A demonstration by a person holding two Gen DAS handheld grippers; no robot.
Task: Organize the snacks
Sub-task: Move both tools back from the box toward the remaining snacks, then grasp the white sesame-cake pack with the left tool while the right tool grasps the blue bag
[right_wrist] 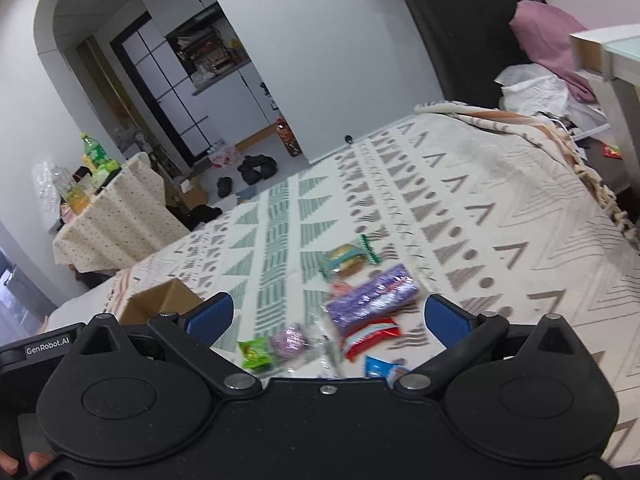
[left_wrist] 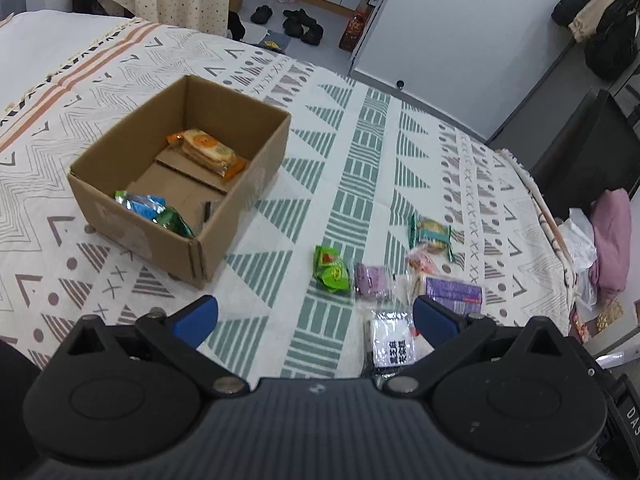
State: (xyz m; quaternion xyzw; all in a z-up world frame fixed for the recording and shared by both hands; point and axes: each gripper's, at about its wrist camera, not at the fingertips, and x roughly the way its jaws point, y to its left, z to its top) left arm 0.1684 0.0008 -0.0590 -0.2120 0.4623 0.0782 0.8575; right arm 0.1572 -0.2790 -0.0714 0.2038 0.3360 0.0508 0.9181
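An open cardboard box (left_wrist: 132,184) stands on the patterned bedspread (left_wrist: 360,152). It holds an orange cracker pack (left_wrist: 208,150) and blue and green packets (left_wrist: 154,212). Loose snacks lie to its right: a green packet (left_wrist: 331,270), a purple round snack (left_wrist: 370,280), a purple pack (left_wrist: 454,292), a green-edged cookie pack (left_wrist: 432,234) and a white packet (left_wrist: 392,344). My left gripper (left_wrist: 316,320) is open and empty above the bedspread near them. My right gripper (right_wrist: 328,316) is open and empty over the purple pack (right_wrist: 372,298), a red-white packet (right_wrist: 370,338) and a blue packet (right_wrist: 382,368). The box corner (right_wrist: 160,300) shows at its left.
The bed's far edge drops to a floor with shoes (left_wrist: 300,24) and a red bag (left_wrist: 354,26). A cloth-covered table (right_wrist: 116,216) with bottles stands beyond the bed. A pink pillow (left_wrist: 610,236) and white bag (left_wrist: 580,240) lie at the bed's right edge.
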